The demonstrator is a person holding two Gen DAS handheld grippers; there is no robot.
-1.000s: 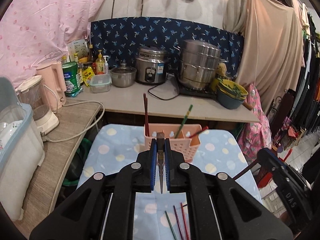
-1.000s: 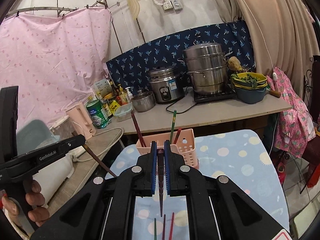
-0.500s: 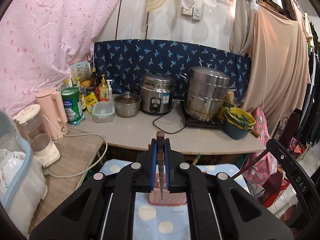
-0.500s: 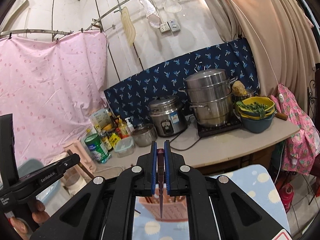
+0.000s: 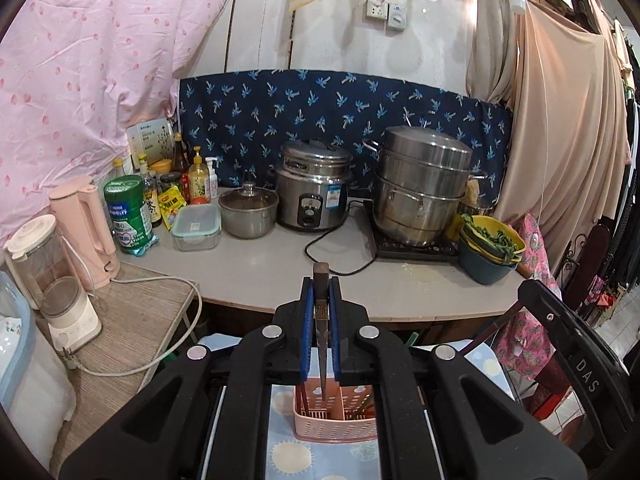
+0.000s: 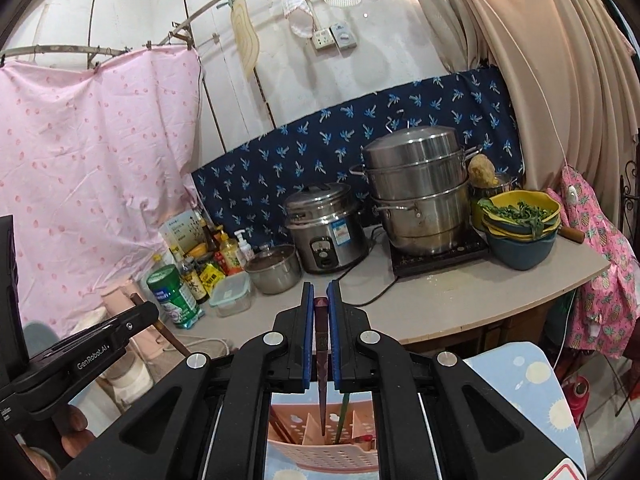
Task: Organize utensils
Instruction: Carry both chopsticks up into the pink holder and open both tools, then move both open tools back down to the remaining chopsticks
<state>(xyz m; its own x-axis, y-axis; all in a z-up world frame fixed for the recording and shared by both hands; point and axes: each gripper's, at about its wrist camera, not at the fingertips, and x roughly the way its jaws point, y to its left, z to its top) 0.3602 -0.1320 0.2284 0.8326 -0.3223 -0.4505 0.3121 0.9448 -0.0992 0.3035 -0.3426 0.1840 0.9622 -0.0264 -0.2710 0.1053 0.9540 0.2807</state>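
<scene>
My left gripper (image 5: pixel 320 282) is shut on a dark brown chopstick (image 5: pixel 321 320) that hangs point-down between its blue pads, its tip over the pink slotted utensil basket (image 5: pixel 334 426). That basket stands on a blue cloth with pale dots (image 5: pixel 288 456) and holds several chopsticks. In the right wrist view my right gripper (image 6: pixel 320 289) is shut on a dark reddish chopstick (image 6: pixel 321 352), tip above the same pink basket (image 6: pixel 320 450), where a green chopstick (image 6: pixel 343 416) leans. The other gripper shows at each view's edge: right gripper (image 5: pixel 576 360), left gripper (image 6: pixel 92 354).
Behind the basket runs a grey counter (image 5: pixel 264 272) with a rice cooker (image 5: pixel 314 186), a stacked steel steamer (image 5: pixel 422 190), a small lidded pot (image 5: pixel 248 210), bottles, a green canister (image 5: pixel 126 210), and bowls of greens (image 5: pixel 490 246). A pink kettle (image 5: pixel 86 226) and blender (image 5: pixel 50 276) stand left.
Both grippers have risen and moved toward the counter, each keeping its chopstick. The basket slid from the middle of each view to below the pads; the loose chopsticks on the cloth dropped out of sight.
</scene>
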